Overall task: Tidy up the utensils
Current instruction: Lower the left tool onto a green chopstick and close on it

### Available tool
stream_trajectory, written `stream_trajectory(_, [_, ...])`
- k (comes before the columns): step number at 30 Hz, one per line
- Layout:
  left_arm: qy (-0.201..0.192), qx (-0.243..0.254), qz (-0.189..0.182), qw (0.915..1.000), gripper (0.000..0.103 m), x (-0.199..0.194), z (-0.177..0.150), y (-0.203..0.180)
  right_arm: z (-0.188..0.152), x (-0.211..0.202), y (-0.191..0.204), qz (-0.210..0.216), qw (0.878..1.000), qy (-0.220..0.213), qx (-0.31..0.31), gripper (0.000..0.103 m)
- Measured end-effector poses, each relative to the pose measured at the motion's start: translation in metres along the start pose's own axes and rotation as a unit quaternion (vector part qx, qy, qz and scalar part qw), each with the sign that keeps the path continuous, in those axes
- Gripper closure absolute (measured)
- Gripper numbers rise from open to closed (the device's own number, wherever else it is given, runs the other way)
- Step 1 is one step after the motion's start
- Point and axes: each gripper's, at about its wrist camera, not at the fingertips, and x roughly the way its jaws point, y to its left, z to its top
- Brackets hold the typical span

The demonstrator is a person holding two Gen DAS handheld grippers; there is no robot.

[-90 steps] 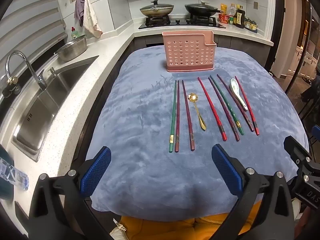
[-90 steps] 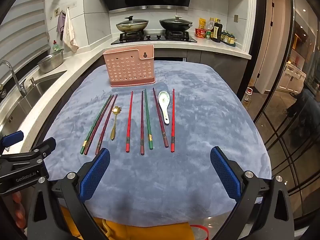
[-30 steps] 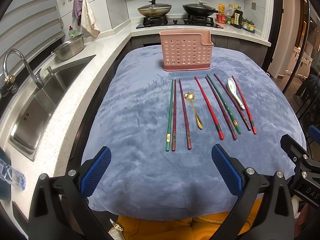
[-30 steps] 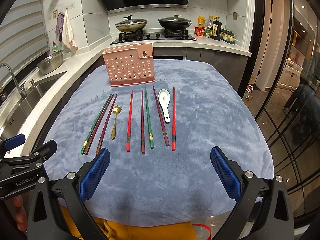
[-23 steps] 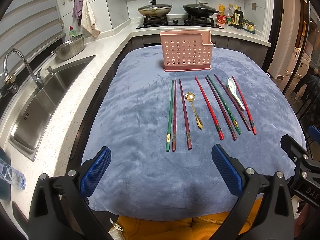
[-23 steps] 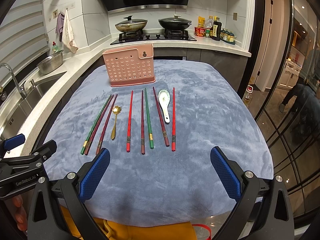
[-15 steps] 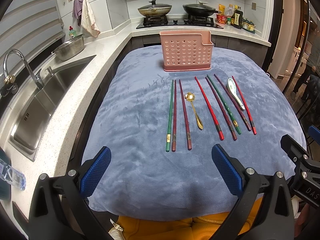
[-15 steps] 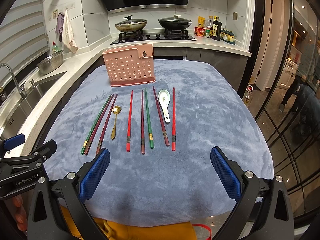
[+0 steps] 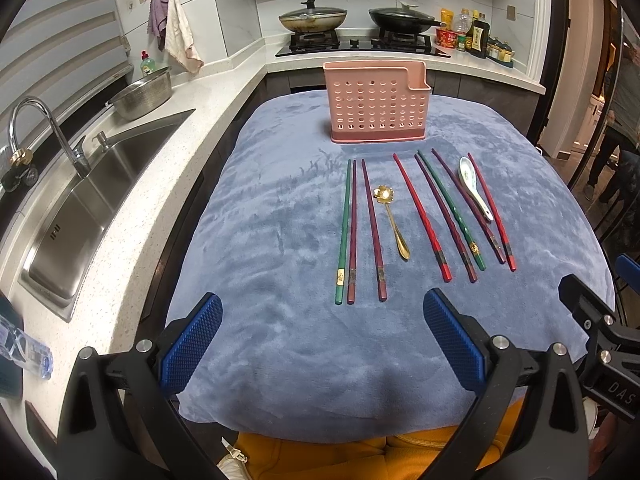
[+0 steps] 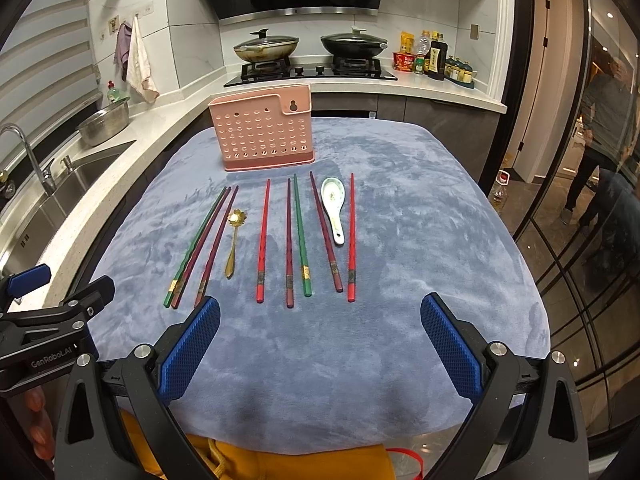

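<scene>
Left wrist view, near to far: left gripper (image 9: 322,336), jaws spread wide, holding nothing, low over near edge of blue cloth (image 9: 280,240). Right gripper (image 10: 320,338), likewise spread and holding nothing, just right of it. Mid-cloth, one row lying flat, pointing far: eight chopsticks (image 9: 422,216) in green, maroon and red; gold spoon (image 9: 394,222) between third and fourth stick from left; white spoon (image 9: 474,188) between the two rightmost sticks. Far end of cloth: pink holder (image 9: 376,106), upright, perforated, apart from the row. Left: sink (image 9: 80,204). Far counter: stove (image 9: 360,42) with two lidded pans.
</scene>
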Motion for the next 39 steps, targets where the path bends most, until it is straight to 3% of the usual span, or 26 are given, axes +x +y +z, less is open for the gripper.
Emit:
stream_trajectory(4, [0.019,-0.016,0.002,0.9997,0.007,0.011,0.004,0.009,0.0,0.021,0.006,0.04,0.999,0.023,-0.014,0.007])
stream_trajectory(7, [0.037,-0.047,0.003,0.9982,0.007,0.029,0.004,0.026,-0.002,0.044,0.009,0.034,0.998,0.043,-0.023,0.007])
stream_trajectory(11, [0.059,-0.078,0.036,0.9946,0.007,0.058,0.002,0.048,0.004,0.075,0.006,0.038,0.997,0.059,-0.018,0.007])
stream_trajectory(18, [0.088,-0.073,0.029,0.993,0.009,0.098,0.005,0.047,0.026,0.111,-0.002,0.04,0.997,0.072,-0.008,0.007])
stream_trajectory(30, [0.137,-0.054,-0.018,0.9889,0.034,0.145,0.01,0.029,0.037,0.143,0.012,0.054,0.993,0.099,-0.025,0.007])
stream_trajectory(36, [0.158,-0.053,-0.024,0.9856,0.04,0.158,0.008,0.027,0.037,0.15,0.023,0.07,0.991,0.113,-0.033,0.007])
stream_trajectory(39, [0.165,-0.056,-0.018,0.9845,0.05,0.162,0.008,0.029,0.037,0.152,0.032,0.078,0.989,0.118,-0.045,0.007])
